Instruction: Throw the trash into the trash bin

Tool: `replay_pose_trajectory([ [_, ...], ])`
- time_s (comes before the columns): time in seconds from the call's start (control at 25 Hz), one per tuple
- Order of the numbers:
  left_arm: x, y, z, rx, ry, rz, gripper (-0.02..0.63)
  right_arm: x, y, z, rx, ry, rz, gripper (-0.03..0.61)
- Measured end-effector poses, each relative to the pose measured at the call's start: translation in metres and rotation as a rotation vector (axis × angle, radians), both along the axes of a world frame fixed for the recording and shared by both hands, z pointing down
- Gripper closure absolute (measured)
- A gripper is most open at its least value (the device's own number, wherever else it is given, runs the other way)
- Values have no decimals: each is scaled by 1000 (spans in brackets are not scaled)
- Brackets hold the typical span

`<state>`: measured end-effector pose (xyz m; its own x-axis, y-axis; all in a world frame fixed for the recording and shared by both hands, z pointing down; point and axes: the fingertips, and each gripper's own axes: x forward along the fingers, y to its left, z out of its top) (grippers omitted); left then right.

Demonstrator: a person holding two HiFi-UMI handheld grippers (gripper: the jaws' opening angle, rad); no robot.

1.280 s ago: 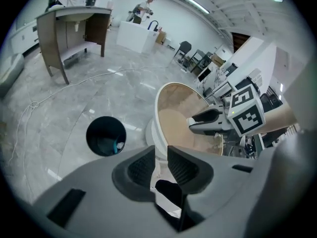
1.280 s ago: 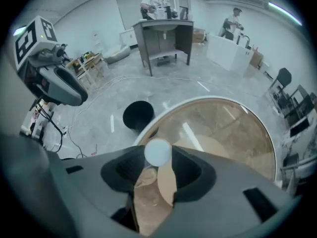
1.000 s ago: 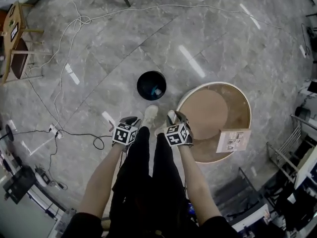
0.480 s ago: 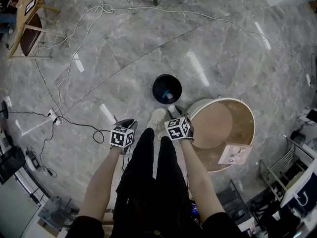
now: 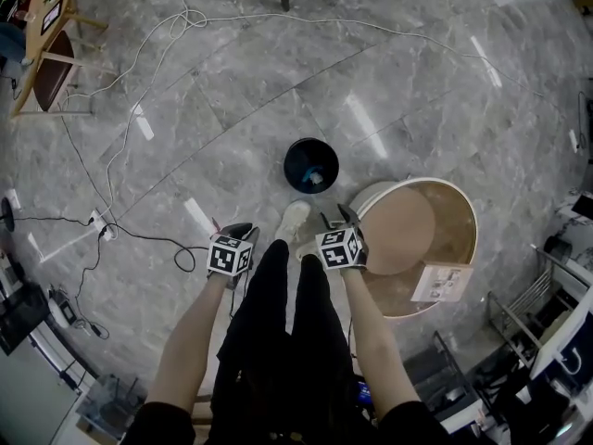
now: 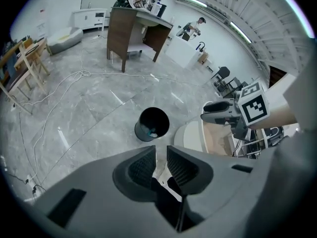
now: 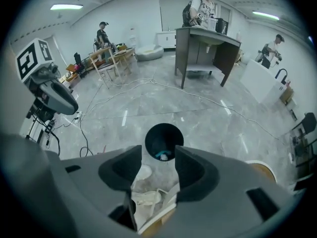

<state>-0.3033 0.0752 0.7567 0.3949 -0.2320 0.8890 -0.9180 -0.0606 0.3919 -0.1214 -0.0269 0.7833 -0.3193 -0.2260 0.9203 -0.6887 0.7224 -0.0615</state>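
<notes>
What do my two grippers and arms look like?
The left gripper and right gripper are grey plastic with dark textured fingers, each bearing a white cube with black square markers. Short black sleeves. The right gripper's fingers are opening, nothing between them.

Place: open lab or workshop room
Floor: grey marble tiles [image 5: 389, 63], with white cables [image 6: 81, 75] trailing to a power strip [image 5: 97, 219]
Furniture: dark wooden desk [image 7: 208, 46], office chairs [image 6: 221, 74]
Occupants: people [image 7: 103, 33] standing at work
Ceiling: strip lights [image 7: 65, 7]

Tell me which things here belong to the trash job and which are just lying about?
Job: black trash bin, trash inside it, left gripper, right gripper (jaws opening, nothing between them).
Lying about: round wooden table, paper sheet on it, white cables, wooden chair.
</notes>
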Motion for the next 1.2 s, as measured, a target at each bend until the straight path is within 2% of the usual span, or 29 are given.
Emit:
replay_pose_trajectory([
  [0.28, 8, -12, -2, 4, 5, 69, 546, 26, 43, -23, -12, -12, 98, 377],
  [0.4, 27, -26, -13, 42, 44, 103, 576, 30, 57, -61, 0, -140, 195, 382],
  [0.56, 78, -64, -60, 211, 210, 143, 588, 45, 63, -133, 4, -357, 384, 383],
  [0.76, 122, -84, -88, 277, 298, 201, 588, 86, 76, -199, 61, -473, 630, 403],
  [0.88, 148, -97, -130, 369, 349, 258, 601, 107, 83, -243, 149, -545, 739, 448],
  [1.0, 177, -112, -194, 501, 411, 313, 604, 132, 83, -296, 309, -570, 788, 511],
  [1.08, 195, -121, -238, 575, 466, 345, 604, 150, 79, -334, 430, -582, 826, 575],
  [1.2, 223, -125, -301, 655, 562, 409, 604, 173, 75, -390, 601, -625, 875, 575],
])
